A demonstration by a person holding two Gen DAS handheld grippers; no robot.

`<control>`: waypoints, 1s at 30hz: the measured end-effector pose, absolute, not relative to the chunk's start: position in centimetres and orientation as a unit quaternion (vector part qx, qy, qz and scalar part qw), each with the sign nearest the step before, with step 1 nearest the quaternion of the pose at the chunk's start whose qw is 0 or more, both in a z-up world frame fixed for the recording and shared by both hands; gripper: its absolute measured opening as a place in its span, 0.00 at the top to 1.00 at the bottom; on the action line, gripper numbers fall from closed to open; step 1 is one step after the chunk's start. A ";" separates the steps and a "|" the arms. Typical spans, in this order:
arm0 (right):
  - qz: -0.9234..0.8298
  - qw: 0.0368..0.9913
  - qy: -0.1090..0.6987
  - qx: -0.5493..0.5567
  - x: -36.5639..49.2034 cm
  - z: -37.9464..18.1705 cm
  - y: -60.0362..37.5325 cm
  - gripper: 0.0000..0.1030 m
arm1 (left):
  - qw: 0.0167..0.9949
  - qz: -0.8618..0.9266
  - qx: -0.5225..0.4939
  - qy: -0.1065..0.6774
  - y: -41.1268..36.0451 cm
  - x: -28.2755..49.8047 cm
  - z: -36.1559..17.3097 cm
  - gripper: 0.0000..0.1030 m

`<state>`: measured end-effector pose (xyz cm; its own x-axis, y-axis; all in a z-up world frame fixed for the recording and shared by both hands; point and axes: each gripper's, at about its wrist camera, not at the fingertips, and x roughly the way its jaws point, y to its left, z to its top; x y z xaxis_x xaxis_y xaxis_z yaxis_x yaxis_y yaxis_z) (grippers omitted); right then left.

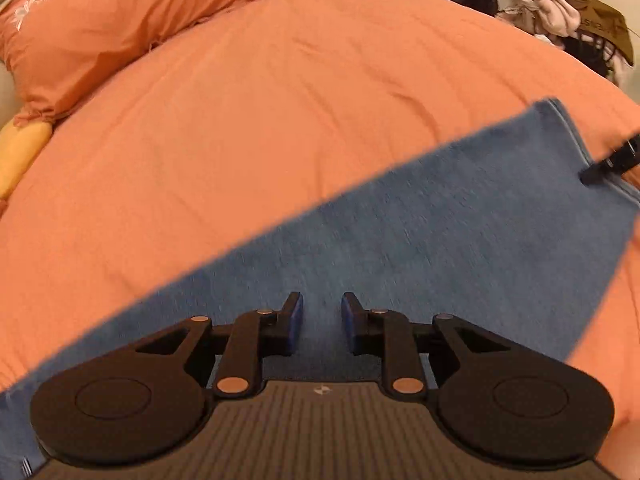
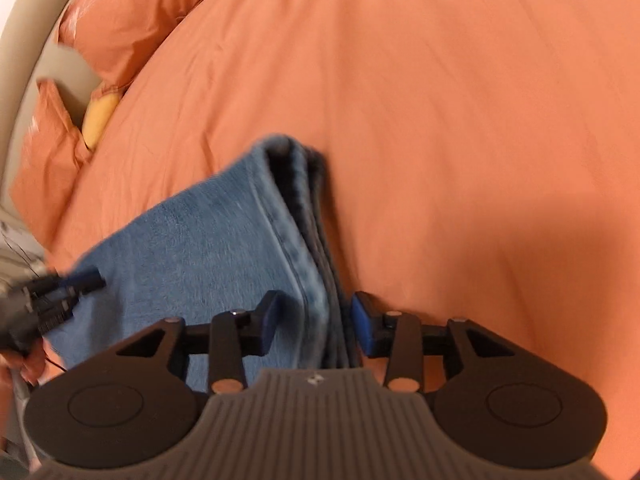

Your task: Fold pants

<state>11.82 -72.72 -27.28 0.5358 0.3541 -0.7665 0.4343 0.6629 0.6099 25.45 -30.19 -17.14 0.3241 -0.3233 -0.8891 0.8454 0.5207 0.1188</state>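
Straddling the stacked hem end of the jeans (image 2: pixel 224 240), the right tongs (image 2: pixel 314 322) stand partly open w/ the layered edge between the pads; the right-side pad looks clear of the cloth, so no real pinch that I can see. Left tongs (image 1: pixel 321 322) hover over the flat blue denim near its other end, jaws narrow w/ a gap, nothing betw. them. Each view catches the other tool at the frame edge, over the fabric. Pants lie as a long folded strip across the orange bed cover (image 1: pixel 280 100), running diagonally, well away from the pillow (image 1: pixel 100 32) at the head end and the clothes pile (image 1: pixel 560 20) at the far corner. Handling, as a guess: denim is heavyish, limp but w/ some body, not slippery, not fragile; stacked layers may slide apart if only the top one is caught. Best hold prob. the thick hem edge, all layers together, one corner per tongs, lifting evenly so the strip doesn't sag mid-span.
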 end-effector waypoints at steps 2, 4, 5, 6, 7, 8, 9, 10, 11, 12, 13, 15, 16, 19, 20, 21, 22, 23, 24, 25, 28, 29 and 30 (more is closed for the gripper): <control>-0.023 0.762 0.456 0.460 10.3 -28.5 -73.5 0.65 | 0.749 -0.391 0.301 0.442 -29.3 24.8 -17.3 0.73; -0.022 0.757 0.442 0.481 9.7 -29.3 -73.6 0.63 | 0.745 -0.394 0.301 0.446 -28.5 24.1 -17.3 0.73; -0.018 0.760 0.437 0.481 9.7 -29.4 -73.5 0.63 | 0.744 -0.394 0.302 0.448 -28.2 23.8 -17.3 0.73; -0.016 0.763 0.435 0.478 9.7 -29.4 -73.4 0.63 | 0.743 -0.392 0.302 0.450 -28.0 23.7 -17.4 0.73; -0.015 0.765 0.433 0.477 9.8 -29.4 -73.2 0.64 | 0.742 -0.391 0.301 0.453 -27.9 23.7 -17.6 0.73; -0.012 0.766 0.431 0.477 9.9 -29.4 -73.1 0.66 | 0.740 -0.390 0.302 0.457 -28.0 23.9 -17.8 0.73; -0.011 0.770 0.430 0.471 9.9 -29.3 -72.8 0.67 | 0.739 -0.389 0.304 0.459 -28.0 23.8 -18.1 0.73; -0.009 0.776 0.432 0.460 10.0 -29.0 -72.6 0.71 | 0.737 -0.389 0.309 0.458 -28.1 23.7 -18.3 0.73; -0.007 0.780 0.434 0.451 10.0 -28.7 -72.5 0.73 | 0.735 -0.389 0.315 0.457 -28.3 23.5 -18.6 0.73; -0.004 0.781 0.433 0.450 9.9 -28.4 -72.5 0.78 | 0.733 -0.390 0.320 0.456 -28.5 23.4 -18.9 0.73; 0.000 0.783 0.431 0.449 9.8 -27.8 -72.4 0.81 | 0.730 -0.391 0.325 0.456 -28.8 23.3 -19.2 0.73; 0.008 0.792 0.429 0.434 9.8 -26.1 -72.0 0.84 | 0.724 -0.394 0.338 0.454 -29.3 23.1 -19.7 0.73; 0.011 0.794 0.429 0.431 9.6 -25.0 -71.9 0.84 | 0.720 -0.395 0.345 0.454 -29.4 23.0 -20.1 0.73; 0.023 0.807 0.424 0.410 9.6 -21.0 -71.0 0.86 | 0.714 -0.401 0.358 0.448 -29.6 22.9 -20.5 0.71; 0.023 0.810 0.429 0.400 9.6 -19.6 -70.5 0.86 | 0.714 -0.402 0.361 0.445 -29.6 22.8 -20.3 0.72; 0.021 0.812 0.434 0.390 9.6 -18.2 -70.0 0.87 | 0.715 -0.404 0.365 0.439 -29.5 22.5 -20.0 0.72; 0.022 0.815 0.438 0.378 9.8 -16.7 -69.4 0.87 | 0.715 -0.410 0.365 0.433 -29.4 22.1 -19.5 0.72; 0.024 0.819 0.439 0.370 10.0 -15.4 -68.8 0.87 | 0.714 -0.421 0.359 0.430 -29.2 21.6 -19.0 0.72; 0.028 0.821 0.438 0.365 10.1 -14.0 -68.2 0.87 | 0.712 -0.436 0.349 0.425 -28.8 20.9 -18.3 0.72; 0.030 0.823 0.436 0.362 10.6 -12.6 -67.4 0.87 | 0.710 -0.450 0.343 0.420 -28.4 20.2 -17.7 0.72; 0.042 0.833 0.427 0.350 12.1 -8.5 -64.8 0.88 | 0.695 -0.480 0.343 0.410 -27.6 17.8 -17.4 0.72; 0.046 0.838 0.423 0.343 12.5 -7.2 -63.8 0.88 | 0.692 -0.480 0.348 0.412 -27.4 17.2 -17.8 0.72; 0.050 0.841 0.420 0.337 12.9 -6.1 -62.8 0.88 | 0.689 -0.478 0.354 0.414 -27.2 16.7 -18.4 0.72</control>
